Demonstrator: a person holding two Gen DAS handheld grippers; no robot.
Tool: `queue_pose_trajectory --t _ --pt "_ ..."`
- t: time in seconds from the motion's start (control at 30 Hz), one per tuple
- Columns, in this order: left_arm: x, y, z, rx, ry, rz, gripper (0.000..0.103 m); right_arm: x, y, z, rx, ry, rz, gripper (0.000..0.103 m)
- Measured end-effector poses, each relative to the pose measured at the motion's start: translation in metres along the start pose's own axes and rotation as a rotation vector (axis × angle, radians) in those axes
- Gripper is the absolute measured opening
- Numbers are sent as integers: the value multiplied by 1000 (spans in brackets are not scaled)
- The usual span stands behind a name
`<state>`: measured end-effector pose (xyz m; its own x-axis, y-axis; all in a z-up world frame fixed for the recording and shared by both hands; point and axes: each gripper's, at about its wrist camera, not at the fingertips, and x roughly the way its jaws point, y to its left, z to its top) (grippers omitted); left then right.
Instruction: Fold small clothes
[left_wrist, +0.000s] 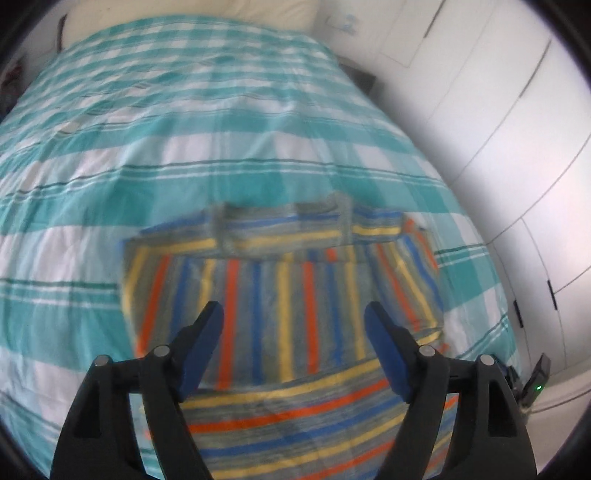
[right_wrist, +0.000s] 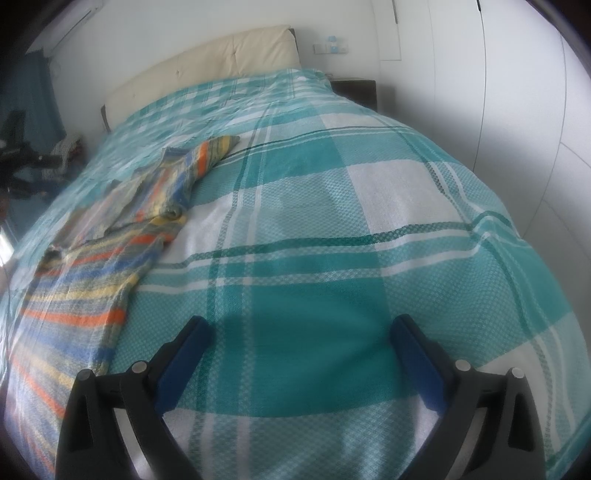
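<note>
We see the left tongs spread wide and holding nothing, poised above the striped garment, which lies directly ahead of and beneath their tips on the teal-and-white checked bedspread; the left wrist view is blurred, so fold lines are hard to read. The right tongs are likewise wide and hold nothing, over bare bedspread, with the striped garment off to their left, partly folded, its sleeve reaching forward toward the cream headboard. White wardrobe doors stand to the right of both tongs.
</note>
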<state>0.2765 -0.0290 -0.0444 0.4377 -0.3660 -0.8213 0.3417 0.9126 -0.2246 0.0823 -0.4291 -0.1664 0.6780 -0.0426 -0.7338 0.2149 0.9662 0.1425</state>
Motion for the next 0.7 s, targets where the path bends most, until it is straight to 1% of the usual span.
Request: queue_pose_trajectory --t 0.03,0.07,0.1,0.13,0.17,0.2,0.23,0.27,0.3,0.37,0.4,0.47,0.5,0.53,0.57,0.6,0.63,0.7 --pt "-11 19 -7 2 14 83 90 0 0 0 -1 1 -1 99" --pt "-19 34 -13 6 30 167 92 0 0 0 -3 2 -2 99" --pt "-26 50 -20 15 60 277 94 0 1 0 -3 3 -3 99" --pt "-32 71 -28 30 106 400 95 0 1 1 -4 3 -3 99" --pt "-37 87 -35 42 138 473 95 0 1 1 -4 3 -3 99" --pt "-43 105 -45 51 157 523 95 1 1 1 -5 3 -4 99" --pt "-49 126 -56 43 155 546 98 1 1 1 -6 4 -5 99" --pt "-54 143 -67 14 140 546 98 1 1 1 -7 4 -7 99" --pt "-56 158 -76 -26 117 527 98 1 2 1 -10 5 -9 99" --pt "-54 188 -100 -140 30 423 98 2 3 1 -15 4 -15 100" --pt "-51 202 -113 -202 -26 369 98 2 3 1 -17 4 -18 100" --pt "-39 221 -133 -303 -125 287 98 1 3 0 -17 0 -17 100" --pt "-30 228 -139 -339 -150 264 99 1 2 0 -15 -1 -14 100" --pt "-17 236 -144 -368 -146 264 100 1 2 0 -14 -2 -12 100" --pt "-8 239 -149 -359 -152 277 100 1 2 0 -13 -3 -11 100" --pt "-5 235 -150 -317 -173 301 102 1 2 0 -13 -4 -10 100" --pt "-3 226 -150 -278 -177 341 103 1 2 0 -14 -4 -10 100" --pt "0 212 -146 -230 -160 406 103 1 2 0 -14 -3 -11 100"
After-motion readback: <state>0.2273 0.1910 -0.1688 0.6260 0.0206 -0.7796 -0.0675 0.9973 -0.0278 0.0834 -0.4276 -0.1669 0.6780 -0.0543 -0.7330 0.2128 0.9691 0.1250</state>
